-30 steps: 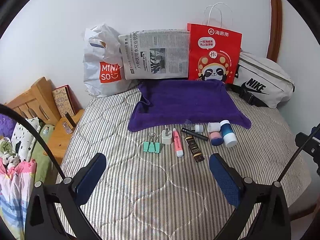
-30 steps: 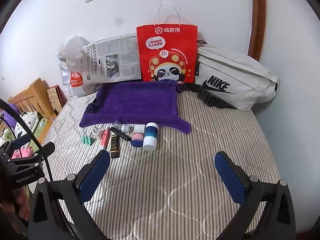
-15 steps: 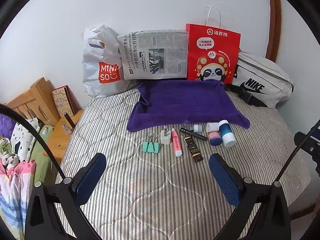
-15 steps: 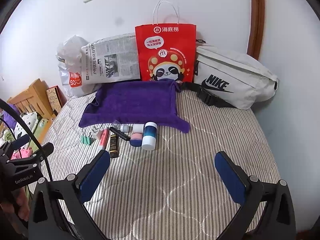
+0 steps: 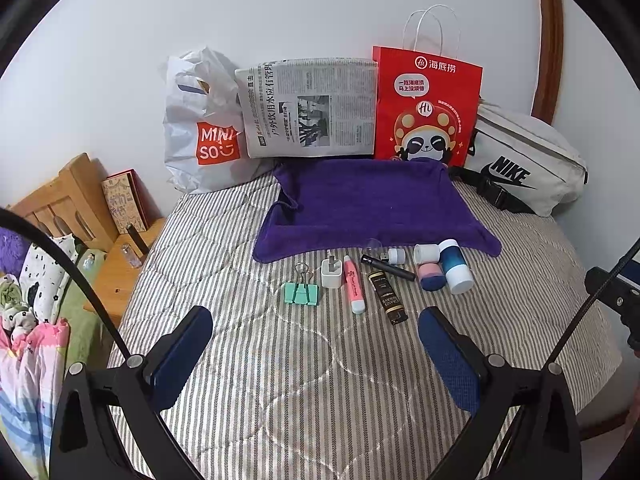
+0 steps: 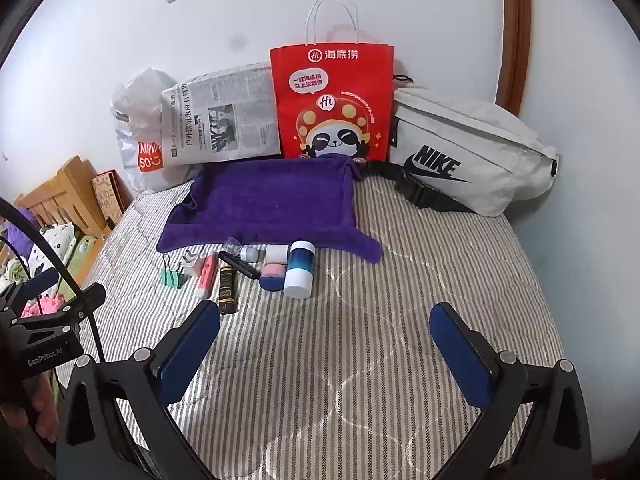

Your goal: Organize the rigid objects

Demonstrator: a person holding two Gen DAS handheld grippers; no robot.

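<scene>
Both the left gripper (image 5: pixel 316 334) and right gripper (image 6: pixel 326 330) hovered spread and empty, so squaring up over the small-item row (image 5: pixel 376 276) along the purple towel's (image 5: pixel 372 204) near edge looked wise.

Both wrist cameras sit above the near edge of the striped bed (image 5: pixel 320 380), looking forward and slightly down towards the far edge and wall. The left view stands further left, the right view further right. Both share the purple towel (image 5: pixel 372 204) (image 6: pixel 268 204) and the far bags.
</scene>
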